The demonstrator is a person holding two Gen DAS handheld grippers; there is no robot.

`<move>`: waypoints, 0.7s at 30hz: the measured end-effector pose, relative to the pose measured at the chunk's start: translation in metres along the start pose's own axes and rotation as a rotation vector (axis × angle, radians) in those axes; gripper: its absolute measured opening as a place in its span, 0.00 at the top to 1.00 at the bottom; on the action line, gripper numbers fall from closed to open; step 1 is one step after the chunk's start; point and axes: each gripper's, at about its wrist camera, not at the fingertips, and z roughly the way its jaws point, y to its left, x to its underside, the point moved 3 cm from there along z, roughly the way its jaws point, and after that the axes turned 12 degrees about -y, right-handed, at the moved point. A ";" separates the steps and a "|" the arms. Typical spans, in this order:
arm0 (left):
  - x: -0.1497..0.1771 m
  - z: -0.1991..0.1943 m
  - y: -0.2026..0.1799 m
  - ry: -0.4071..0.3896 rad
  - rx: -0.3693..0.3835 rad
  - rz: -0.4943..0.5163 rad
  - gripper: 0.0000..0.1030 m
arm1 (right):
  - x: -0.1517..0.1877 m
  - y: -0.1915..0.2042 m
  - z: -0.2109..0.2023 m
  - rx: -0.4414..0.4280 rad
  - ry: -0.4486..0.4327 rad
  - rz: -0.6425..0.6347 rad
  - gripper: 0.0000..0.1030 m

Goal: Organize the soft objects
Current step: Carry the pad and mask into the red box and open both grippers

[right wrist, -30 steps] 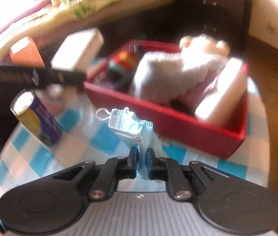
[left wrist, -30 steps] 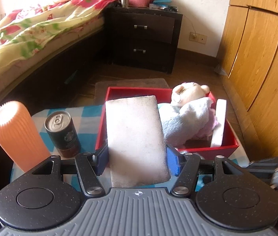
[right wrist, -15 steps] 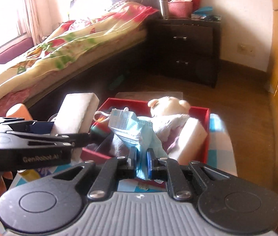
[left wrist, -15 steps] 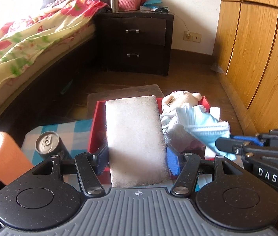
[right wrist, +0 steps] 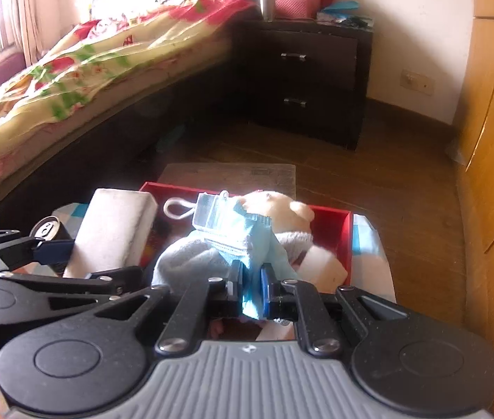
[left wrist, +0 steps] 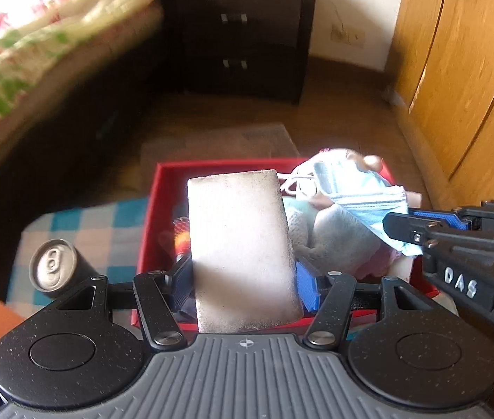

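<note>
Red box [left wrist: 152,223] already holding plush toy [right wrist: 281,209] + others. Left gripper [left wrist: 243,279] clamping white sponge [left wrist: 240,244], right gripper [right wrist: 252,289] pinching blue face mask [right wrist: 243,230], both hovering over box. Both still needing dropping in.

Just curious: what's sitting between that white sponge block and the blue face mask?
In the right wrist view, a grey-blue plush toy in the red box lies between the sponge and mask.

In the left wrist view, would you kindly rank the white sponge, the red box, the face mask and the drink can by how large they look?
1. red box, largest though partly hidden.
2. white sponge; it is held nearest the camera, which enlarges it.
3. face mask.
4. drink can, smallest.
</note>
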 end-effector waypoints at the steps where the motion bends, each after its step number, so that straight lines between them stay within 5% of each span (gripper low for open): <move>1: -0.001 0.006 0.000 0.010 -0.024 0.016 0.42 | -0.001 0.003 0.006 0.005 0.029 -0.030 1.00; 6: -0.002 0.029 -0.001 0.070 -0.006 0.009 0.36 | -0.006 0.002 0.035 0.004 0.112 -0.003 1.00; 9: -0.005 0.034 0.006 0.088 -0.058 -0.002 0.27 | -0.008 0.003 0.038 0.036 0.111 -0.018 0.99; 14: -0.011 0.020 0.021 0.053 -0.079 -0.037 0.21 | -0.018 -0.010 0.024 0.042 0.071 0.028 0.41; 21: -0.016 -0.006 0.015 0.031 -0.088 -0.018 0.20 | -0.023 -0.009 -0.004 0.051 0.039 0.048 0.39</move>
